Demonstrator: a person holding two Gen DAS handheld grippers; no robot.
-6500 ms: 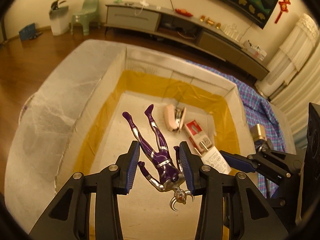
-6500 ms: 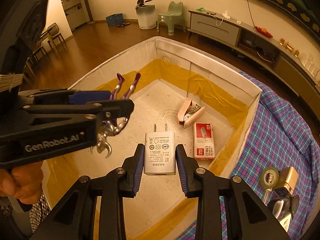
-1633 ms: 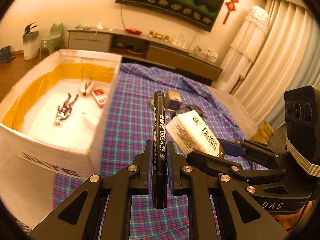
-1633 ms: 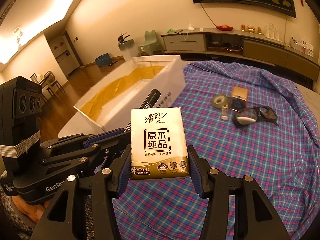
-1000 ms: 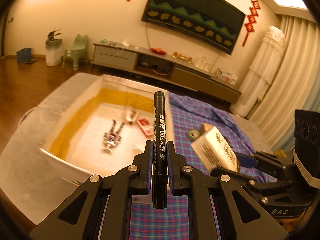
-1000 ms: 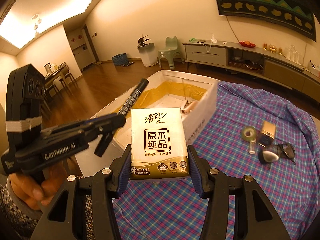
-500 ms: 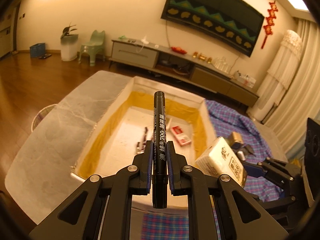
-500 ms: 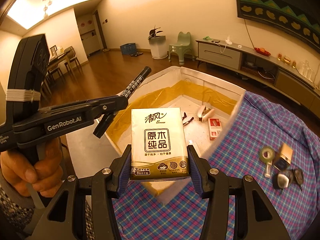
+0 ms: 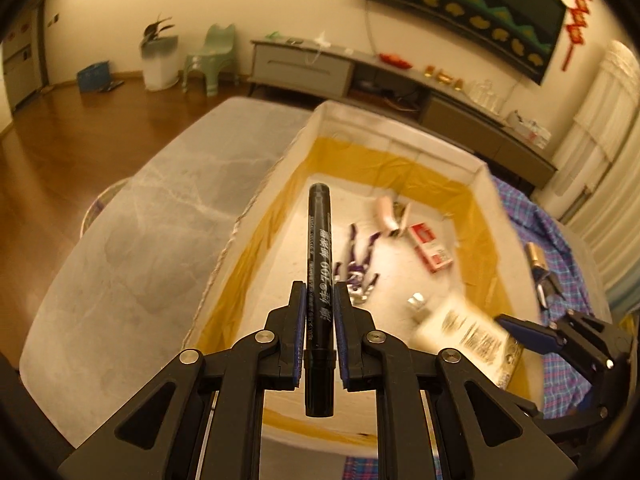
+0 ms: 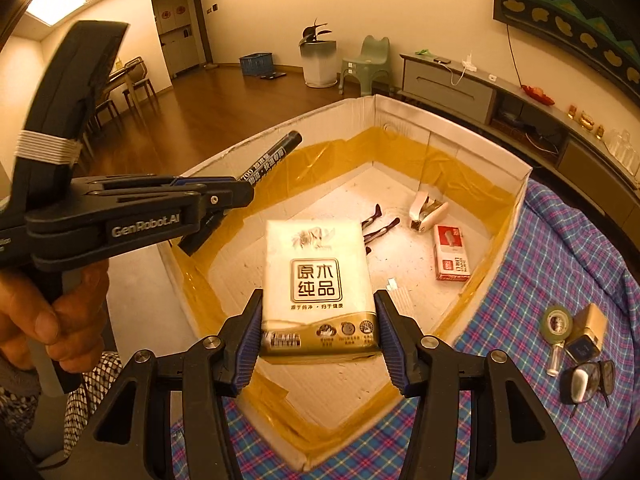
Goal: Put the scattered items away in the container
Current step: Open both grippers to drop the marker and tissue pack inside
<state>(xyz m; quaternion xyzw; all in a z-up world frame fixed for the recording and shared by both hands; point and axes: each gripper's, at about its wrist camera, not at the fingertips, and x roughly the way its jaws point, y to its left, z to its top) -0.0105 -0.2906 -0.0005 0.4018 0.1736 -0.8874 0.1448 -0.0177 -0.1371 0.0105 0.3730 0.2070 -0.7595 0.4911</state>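
Left gripper (image 9: pixel 320 332): fingers clamped on a black marker (image 9: pixel 319 264), which points up and forward over the box; in the right wrist view the gripper (image 10: pixel 236 196) sits at 9 o'clock, held in a hand (image 10: pixel 60 312).
Right gripper (image 10: pixel 318 334): fingers apart just wider than the tissue pack (image 10: pixel 318 280); the pads flank its lower corners, and whether they touch it I cannot tell. In the left wrist view the pack (image 9: pixel 470 340) is blurred at 4 o'clock.
Box (image 10: pixel 452 136): white cardboard, yellow tape along the inner seams, open top; it sits on the counter (image 9: pixel 160 216), its right side against the plaid cloth (image 10: pixel 560 240).
Inside the box: purple figure (image 9: pixel 358 260) near the middle; stapler (image 10: pixel 428 210) at 1 o'clock from the pack; red staple box (image 10: pixel 450 254) just right of it; white charger (image 10: pixel 398 296) partly hidden behind the right finger.
On the cloth, at 3 o'clock: tape roll (image 10: pixel 556 322), small gold box (image 10: pixel 588 332), glasses (image 10: pixel 590 380), all close together.
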